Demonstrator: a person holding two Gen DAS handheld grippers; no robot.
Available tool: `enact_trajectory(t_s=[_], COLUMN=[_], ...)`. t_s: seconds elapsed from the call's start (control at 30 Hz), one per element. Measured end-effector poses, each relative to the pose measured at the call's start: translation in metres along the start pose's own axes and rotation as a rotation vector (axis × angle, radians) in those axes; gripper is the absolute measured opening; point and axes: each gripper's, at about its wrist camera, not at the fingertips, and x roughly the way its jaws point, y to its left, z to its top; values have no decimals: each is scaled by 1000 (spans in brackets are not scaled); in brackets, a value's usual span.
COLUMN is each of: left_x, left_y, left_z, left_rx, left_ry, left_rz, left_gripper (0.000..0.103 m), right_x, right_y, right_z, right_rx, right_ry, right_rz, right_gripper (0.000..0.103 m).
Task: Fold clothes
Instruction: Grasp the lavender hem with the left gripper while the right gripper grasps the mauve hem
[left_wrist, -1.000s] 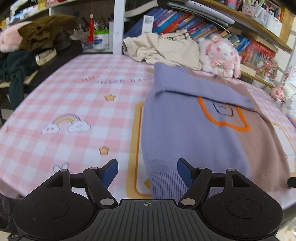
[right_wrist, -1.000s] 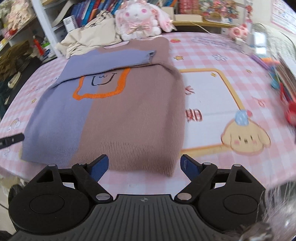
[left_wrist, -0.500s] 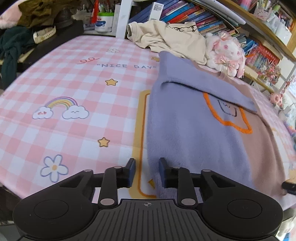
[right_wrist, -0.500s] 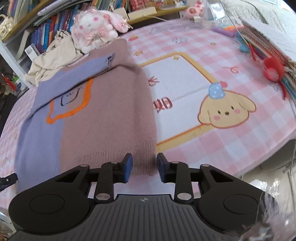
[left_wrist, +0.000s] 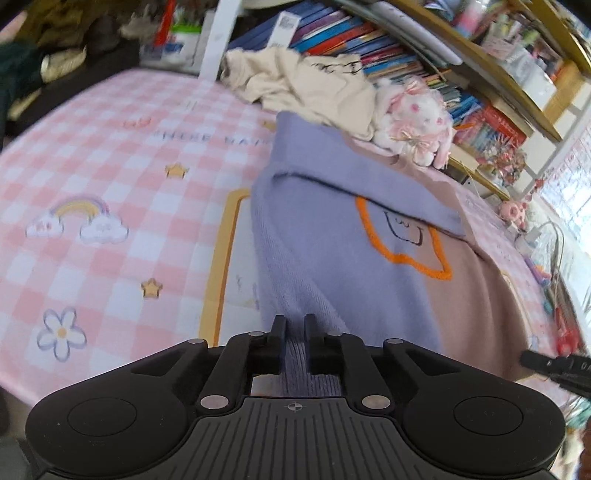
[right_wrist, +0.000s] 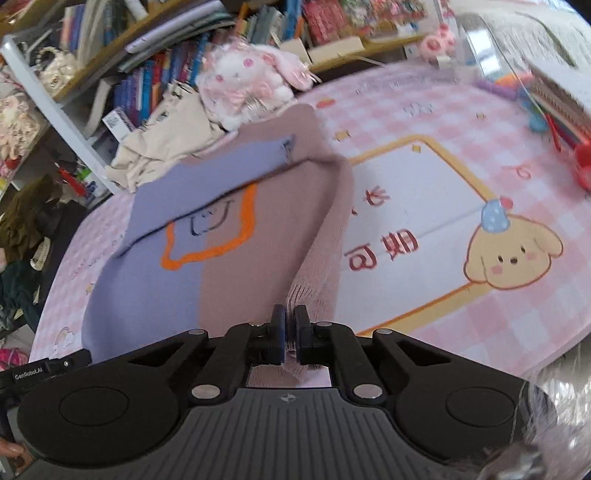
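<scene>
A two-colour knitted sweater (left_wrist: 369, 280), purple on one half and brown on the other, lies flat on the pink checked tablecloth (left_wrist: 110, 206). Its purple sleeve is folded across the chest, over an orange outline design. The left gripper (left_wrist: 294, 325) has just closed its jaws on the purple corner of the hem, and the ribbed knit is pinched between the pads. The right gripper (right_wrist: 290, 317) has just closed on the brown corner of the hem, which is raised a little from the cloth. Behind the sweater's collar sits a white and pink plush rabbit (right_wrist: 251, 81), and a crumpled beige garment (left_wrist: 310, 85) lies just beside the rabbit. Behind the rabbit stands a bookshelf (left_wrist: 388, 55) full of books.
</scene>
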Motion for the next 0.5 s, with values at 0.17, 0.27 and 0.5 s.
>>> enact_trajectory(t_s=[0.17, 0.27, 0.5], left_x=[5, 7, 15], left_y=[16, 29, 47], left_z=[-6, -9, -9], left_rx=[-115, -207, -360], left_ry=[49, 72, 76], left_rz=[-80, -137, -191], left_gripper=[26, 27, 28], right_x=[8, 13, 23], right_y=[-12, -19, -30], right_z=[-1, 0, 8], right_rx=[17, 26, 74], right_ry=[37, 51, 81], right_rz=[-22, -35, 3], right_gripper=[23, 24, 24])
